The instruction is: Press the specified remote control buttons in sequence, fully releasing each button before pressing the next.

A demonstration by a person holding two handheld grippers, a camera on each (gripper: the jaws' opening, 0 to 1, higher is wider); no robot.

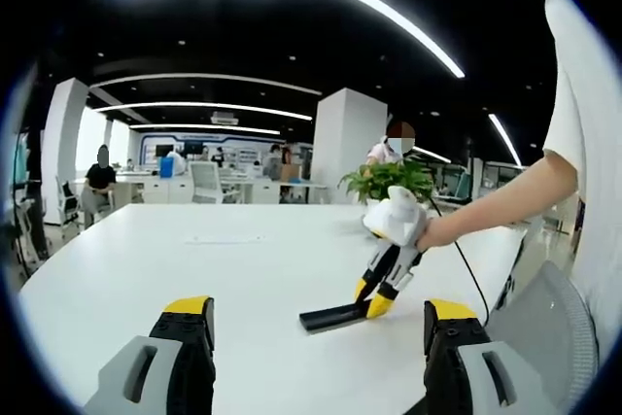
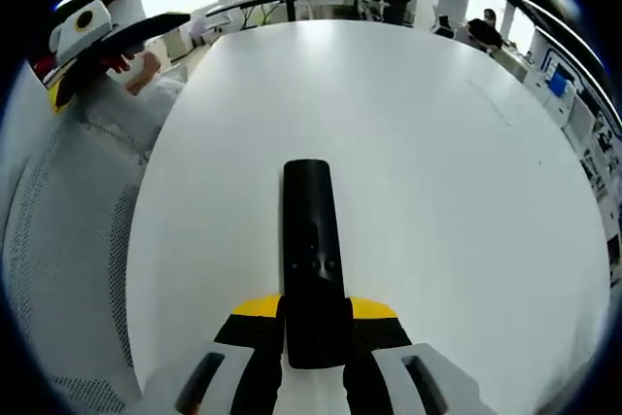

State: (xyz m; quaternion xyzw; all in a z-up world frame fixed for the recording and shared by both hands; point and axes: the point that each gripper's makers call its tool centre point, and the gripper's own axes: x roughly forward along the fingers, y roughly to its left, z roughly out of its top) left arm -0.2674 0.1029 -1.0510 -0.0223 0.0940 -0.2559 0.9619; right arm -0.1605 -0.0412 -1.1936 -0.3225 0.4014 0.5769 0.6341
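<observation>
Open office – white table (image 1: 224, 269), perhaps desks behind.

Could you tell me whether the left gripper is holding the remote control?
No, the right gripper grips the remote control; the left gripper is open.

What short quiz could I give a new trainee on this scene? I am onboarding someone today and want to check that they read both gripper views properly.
1. True or false: the right gripper is shut on the long black plastic remote control.
2. Which gripper is open and holds nothing: A the left gripper, B the right gripper?
3. What does the remote control lie on?

Key
1. True: its jaws clamp the near end of the remote control.
2. A.
3. The round white table.
</observation>
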